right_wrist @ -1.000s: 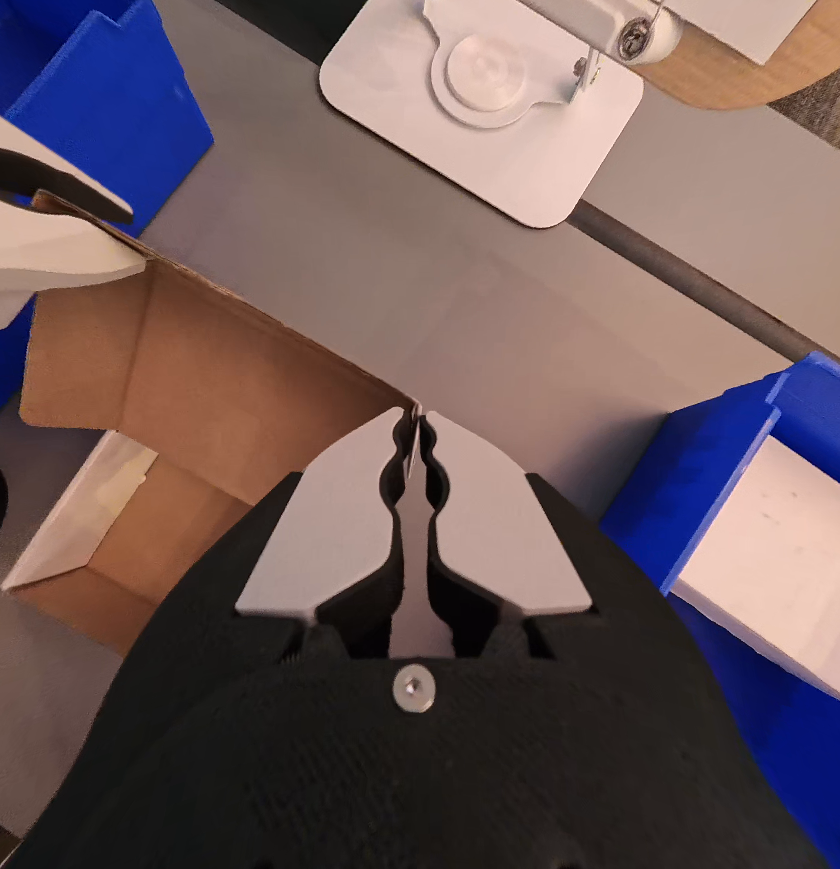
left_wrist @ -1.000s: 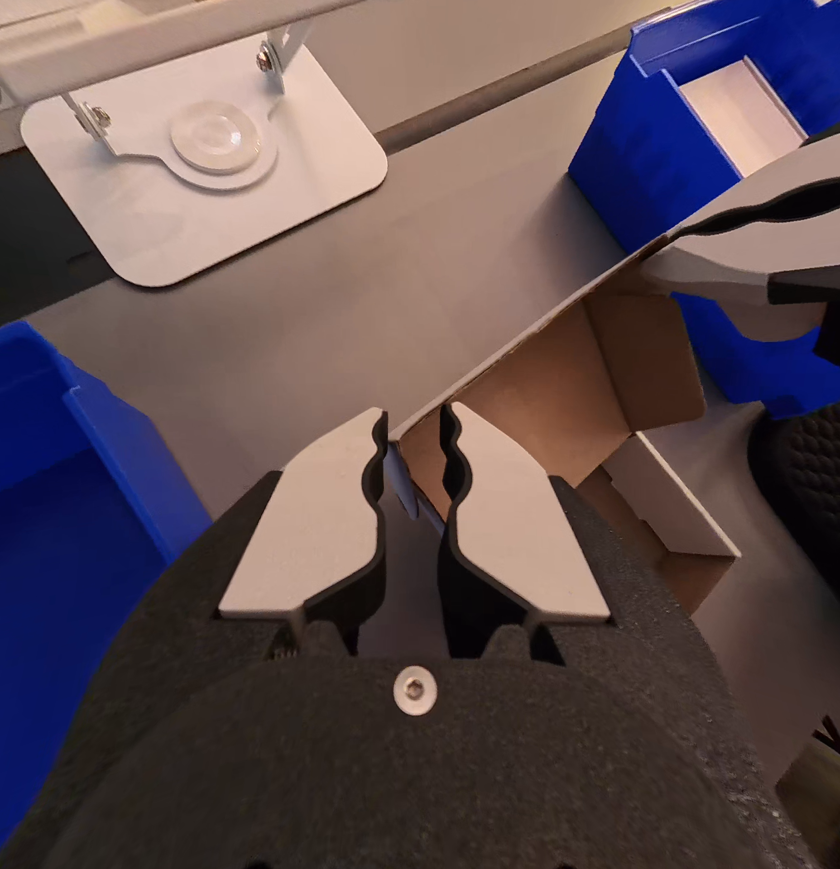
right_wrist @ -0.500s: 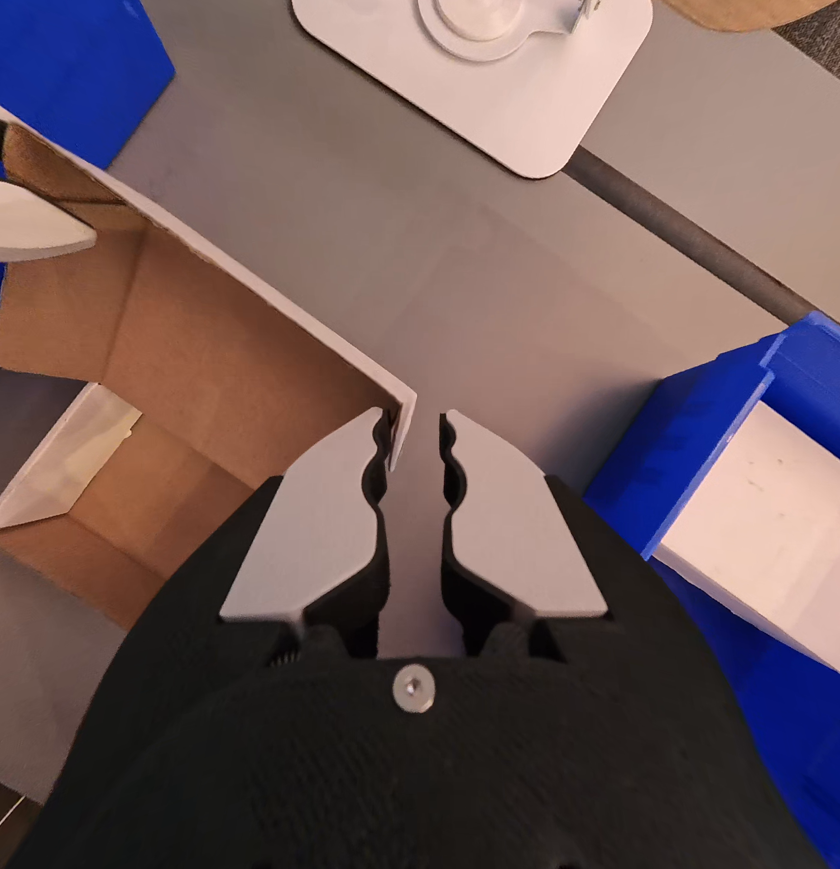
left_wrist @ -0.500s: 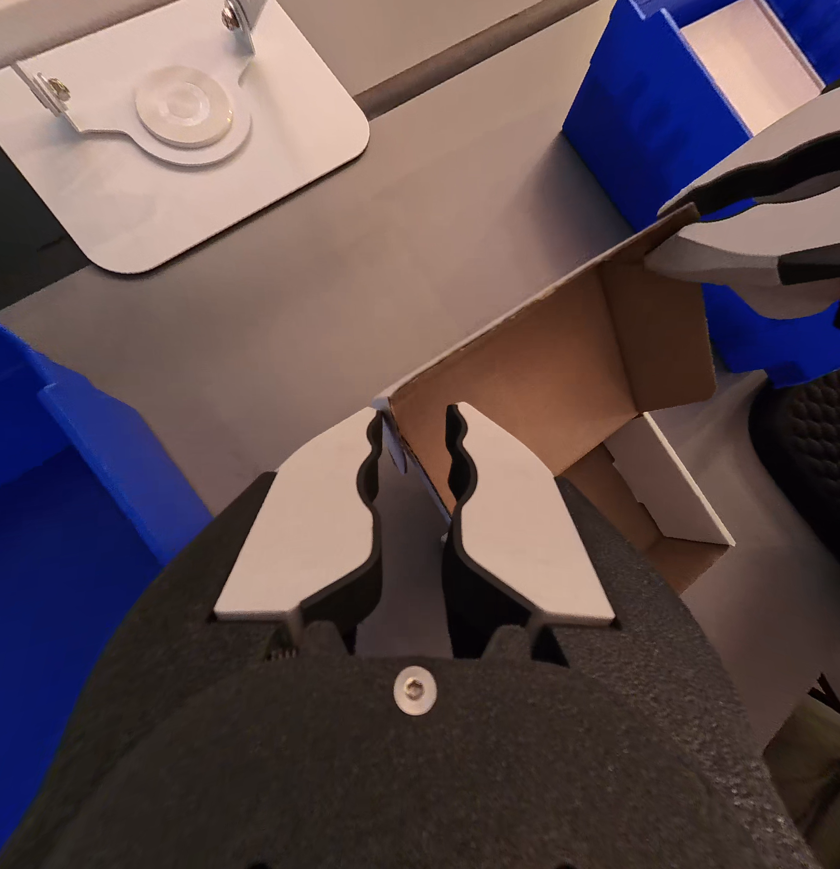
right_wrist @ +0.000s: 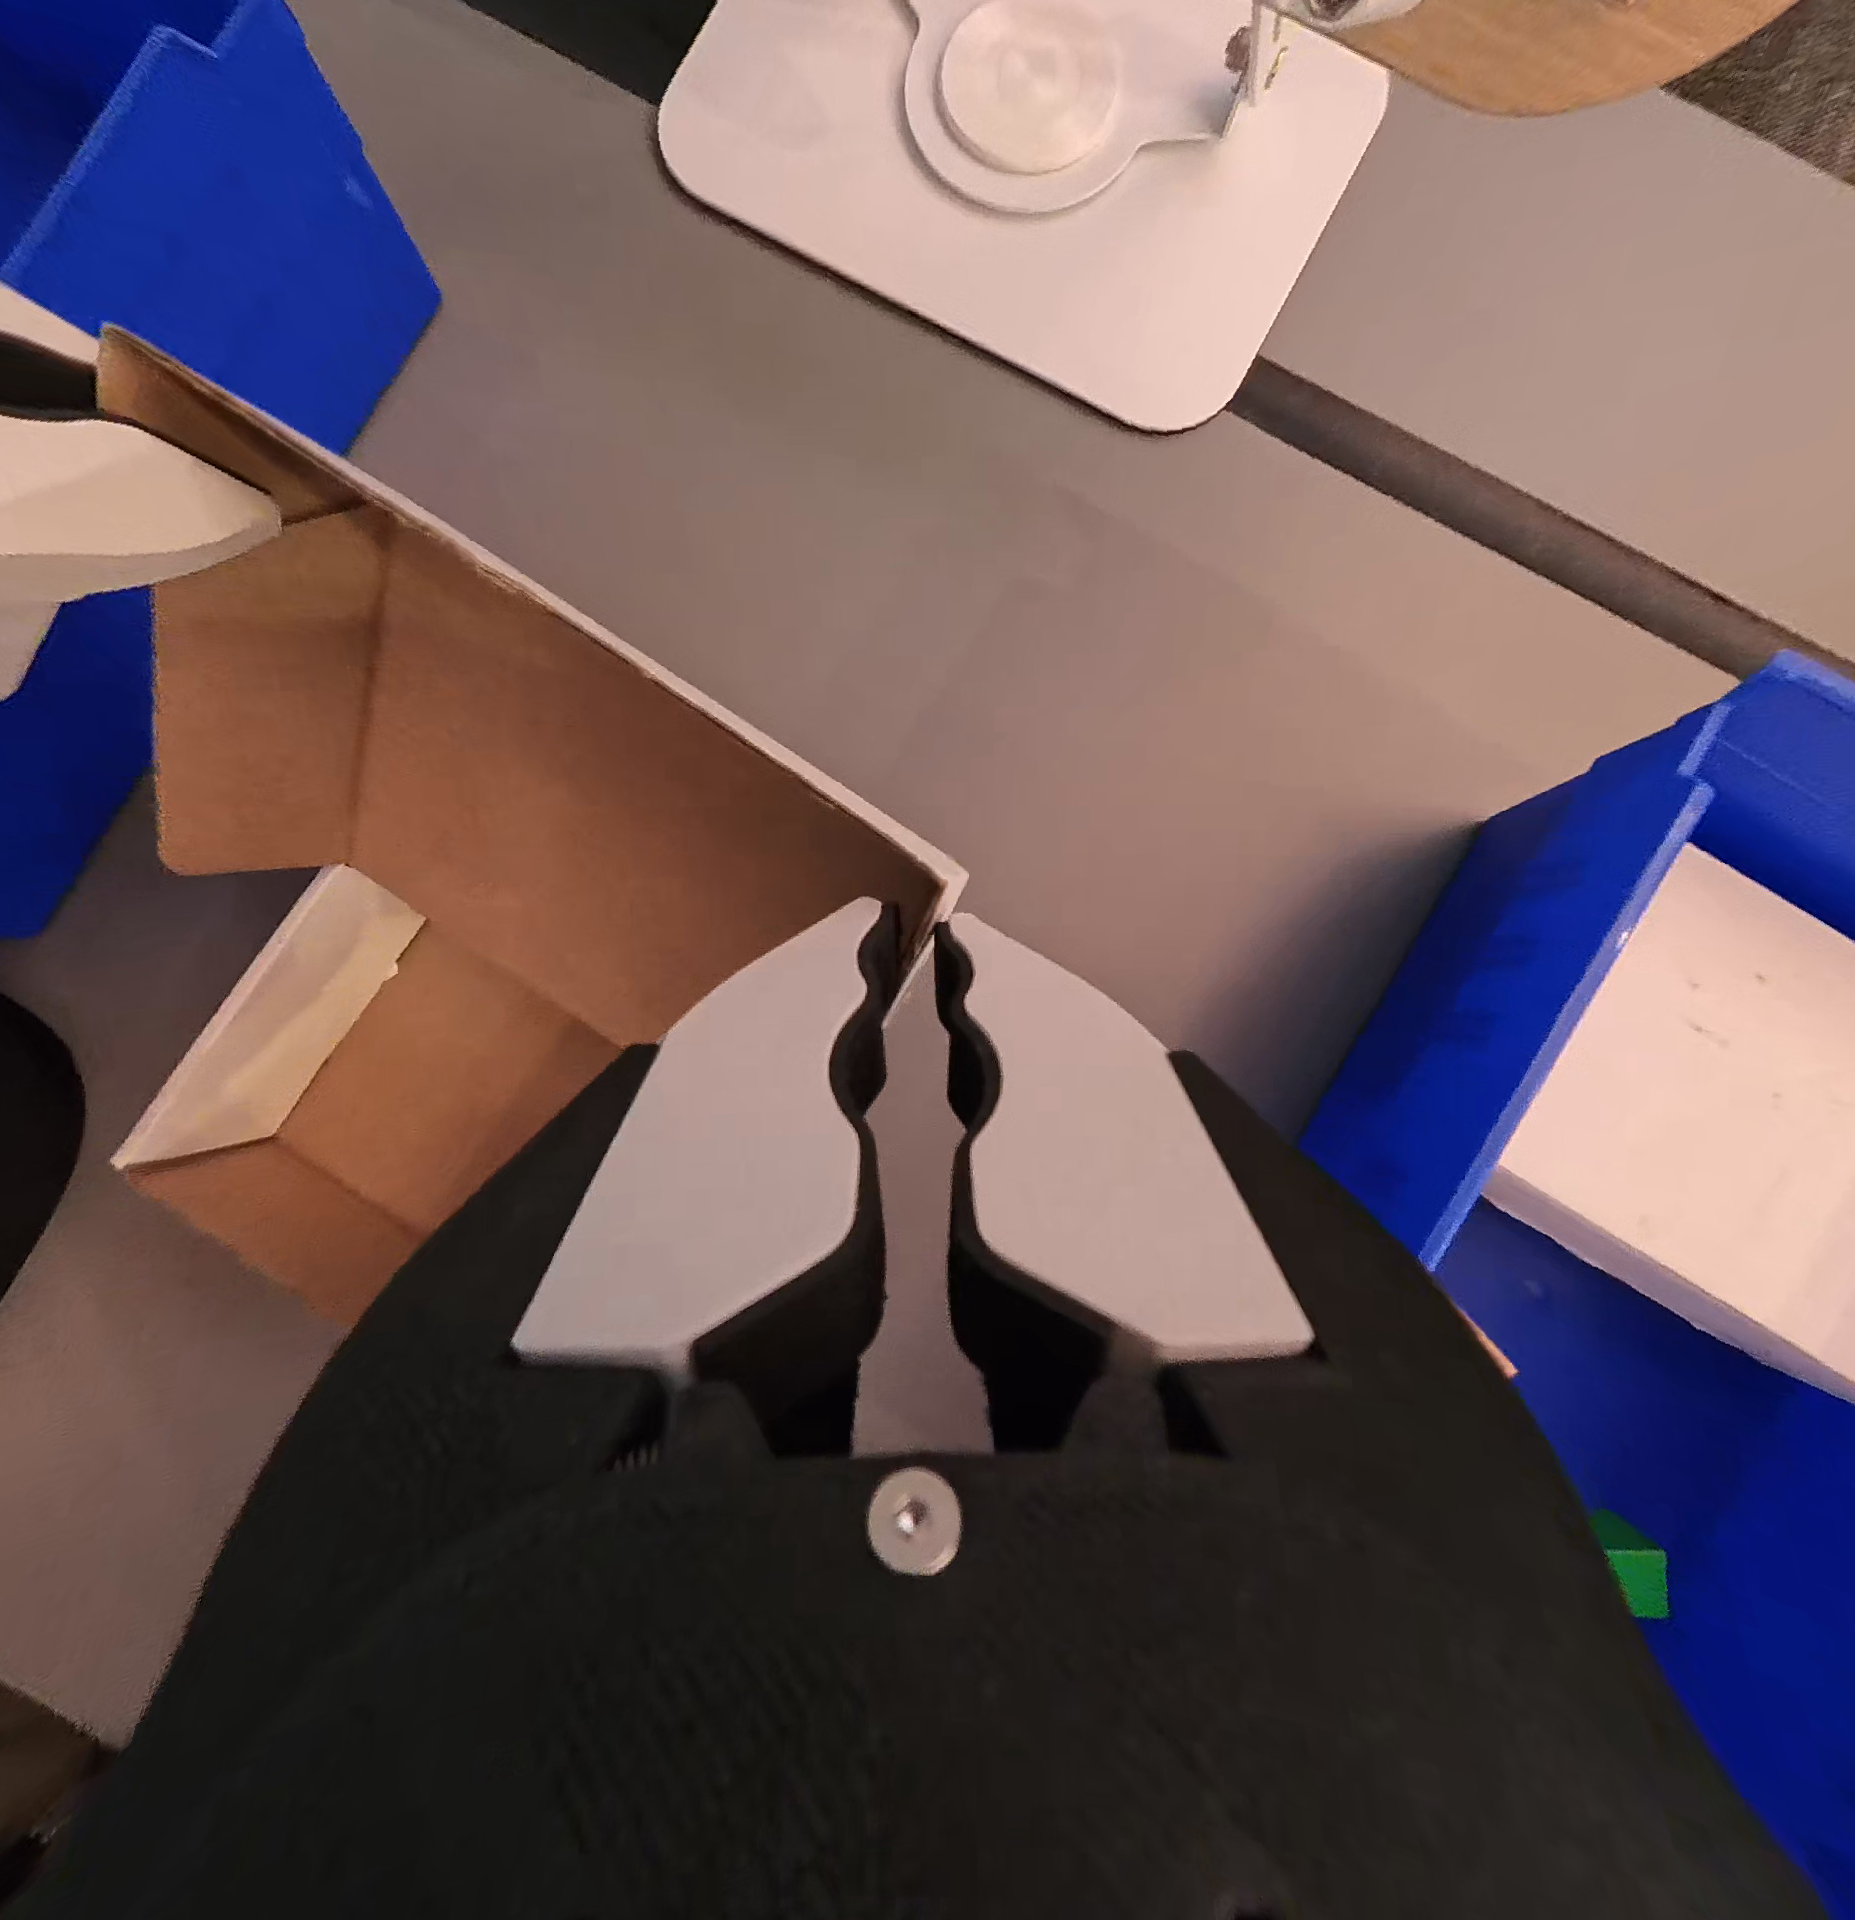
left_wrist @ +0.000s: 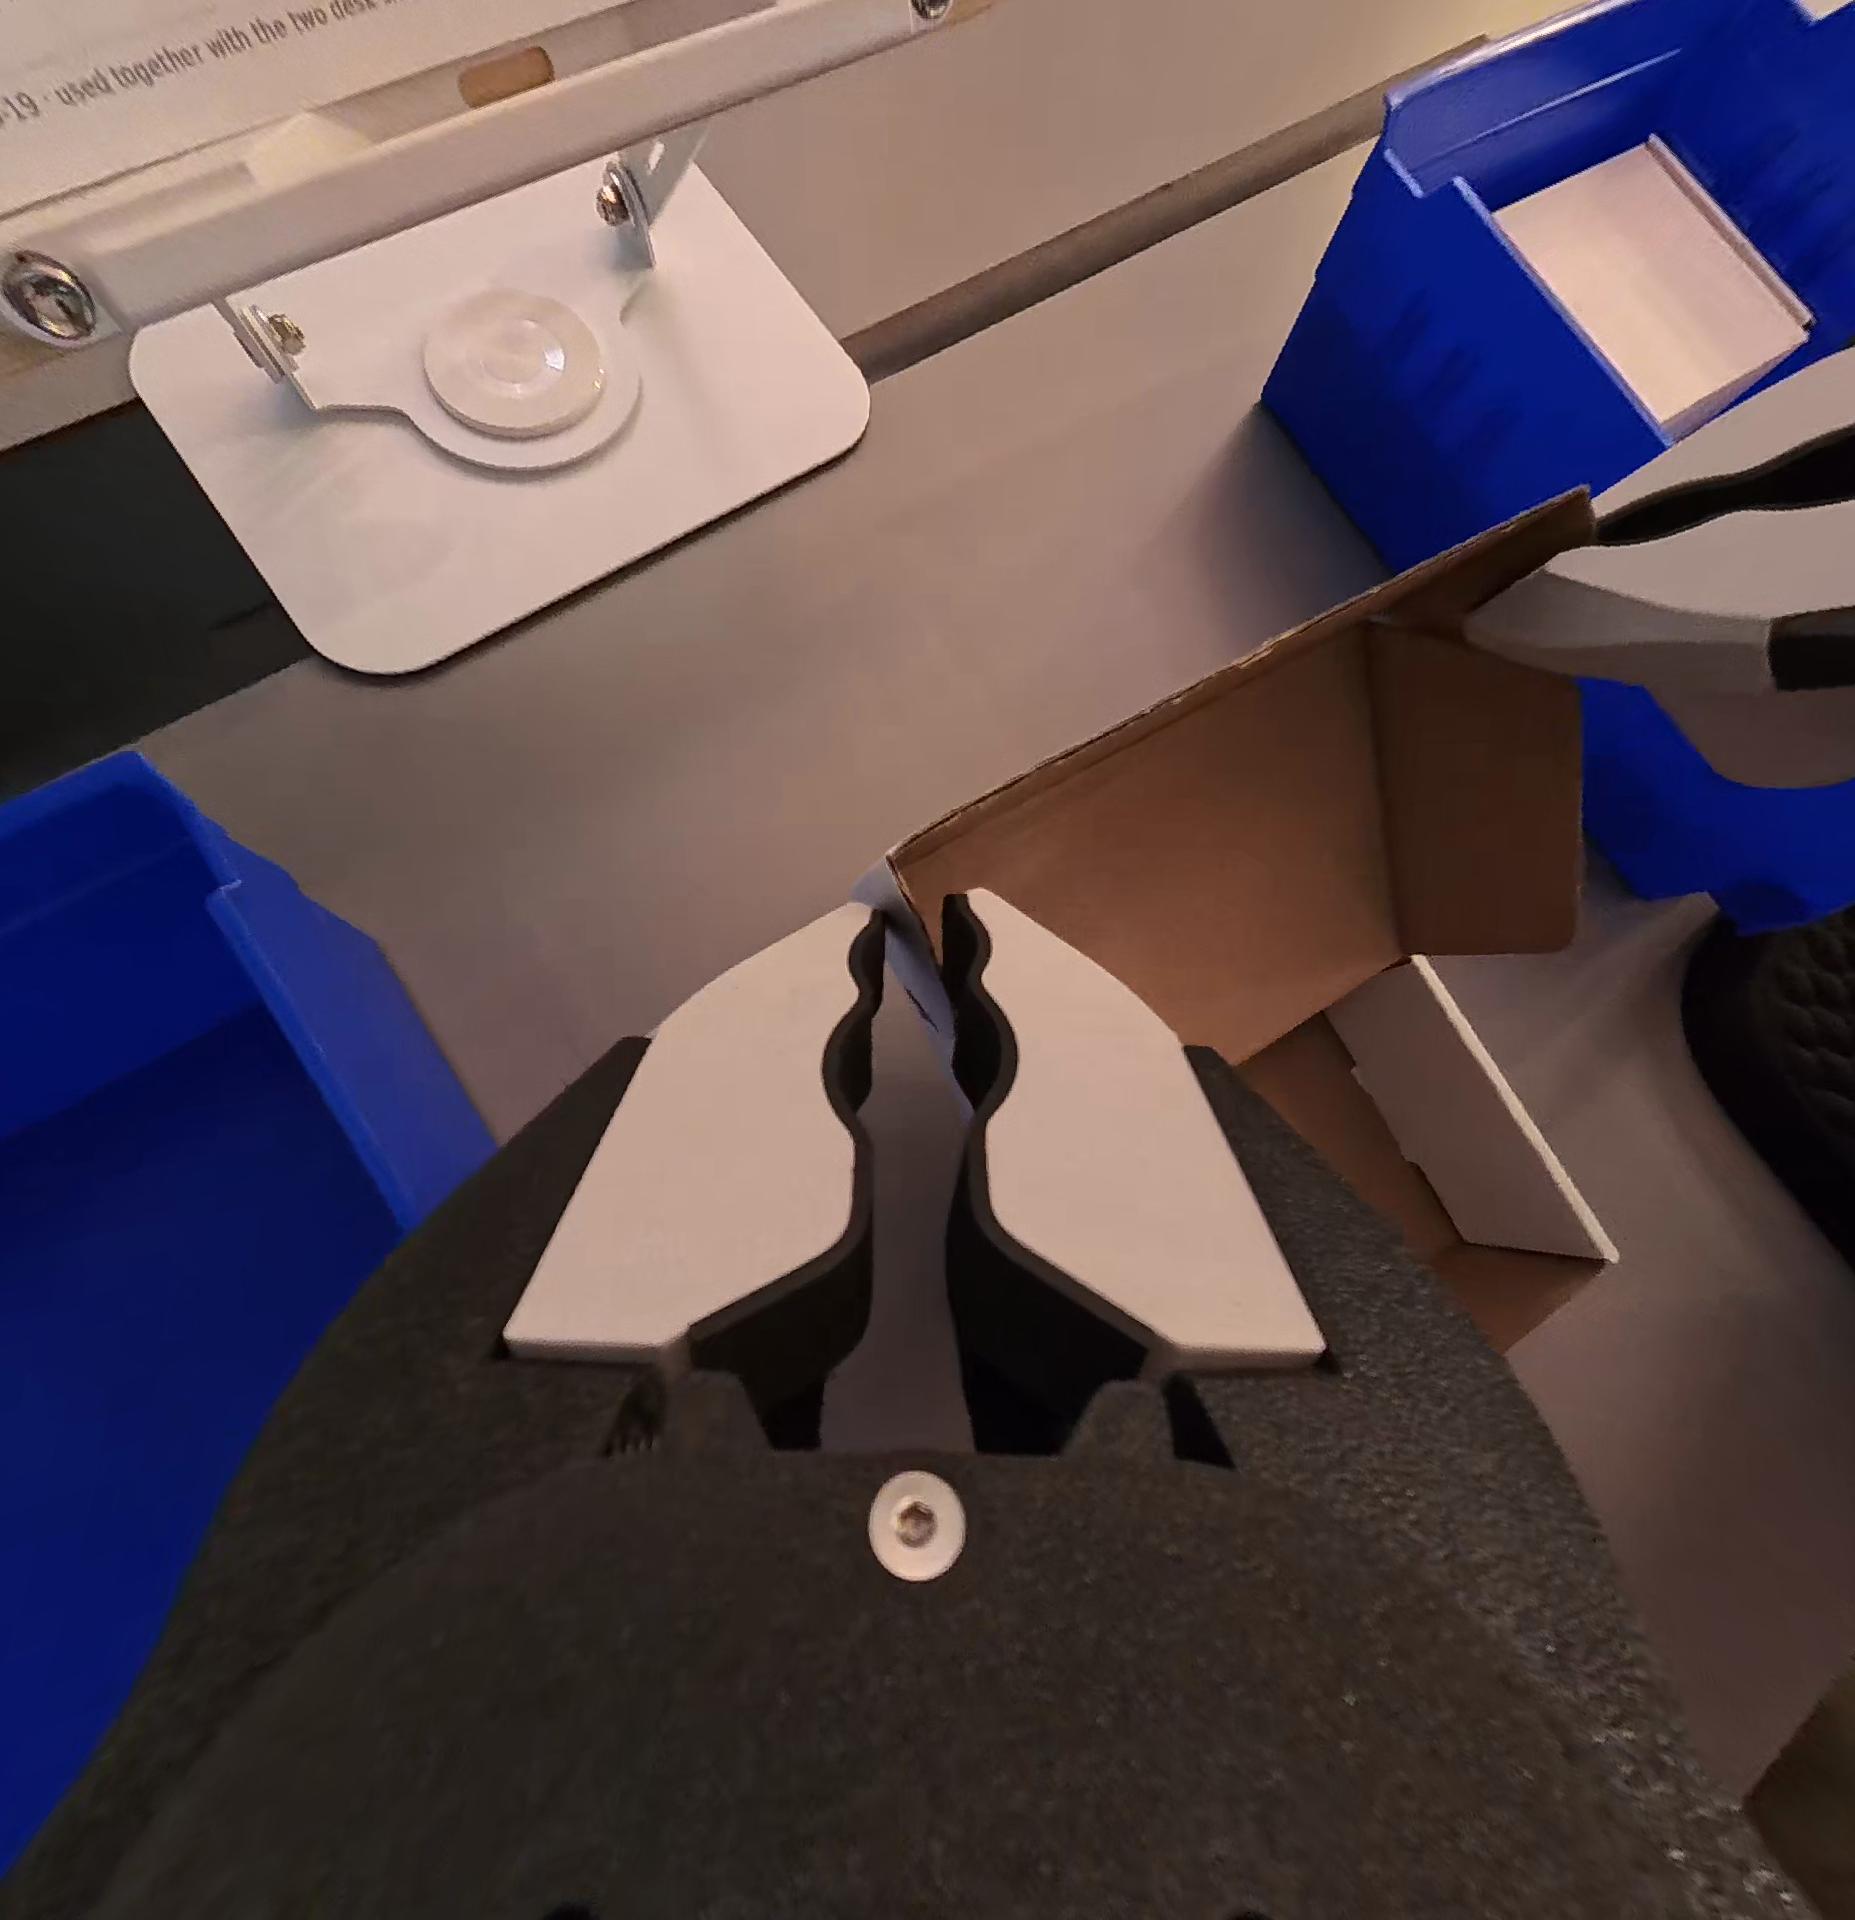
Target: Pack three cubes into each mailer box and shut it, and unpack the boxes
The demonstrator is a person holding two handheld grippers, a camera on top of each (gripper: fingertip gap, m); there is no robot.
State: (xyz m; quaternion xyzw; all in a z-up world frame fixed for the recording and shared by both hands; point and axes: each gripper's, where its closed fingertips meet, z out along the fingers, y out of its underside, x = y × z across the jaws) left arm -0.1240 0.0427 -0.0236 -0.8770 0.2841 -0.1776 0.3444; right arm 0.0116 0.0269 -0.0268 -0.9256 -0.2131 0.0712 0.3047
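Observation:
An open mailer box stands on the grey table, white outside and brown inside. Its lid (left_wrist: 1214, 862) is raised, and also shows in the right wrist view (right_wrist: 549, 790). My left gripper (left_wrist: 912, 935) is shut on the lid's left front corner. My right gripper (right_wrist: 918, 935) is shut on the right front corner. Each gripper shows at the far corner in the other's view, the right one (left_wrist: 1546, 566) and the left one (right_wrist: 123, 416). A white side wall (left_wrist: 1463, 1132) of the box shows below. My grippers hide most of the box floor. A green cube (right_wrist: 1635, 1579) lies at the lower right.
A blue bin (left_wrist: 123, 1039) stands at the left. Another blue bin (left_wrist: 1422, 343) at the right holds a white box (left_wrist: 1640, 281). A white stand base (left_wrist: 487, 436) sits on the far side of the table, with a dark table seam behind. My hands' fingertips stand some 15 centimeters from each other.
My left gripper has closed on the lid's left corner. My right gripper held its corner, opened half a second ago, and has closed on it again. The lid stays raised.

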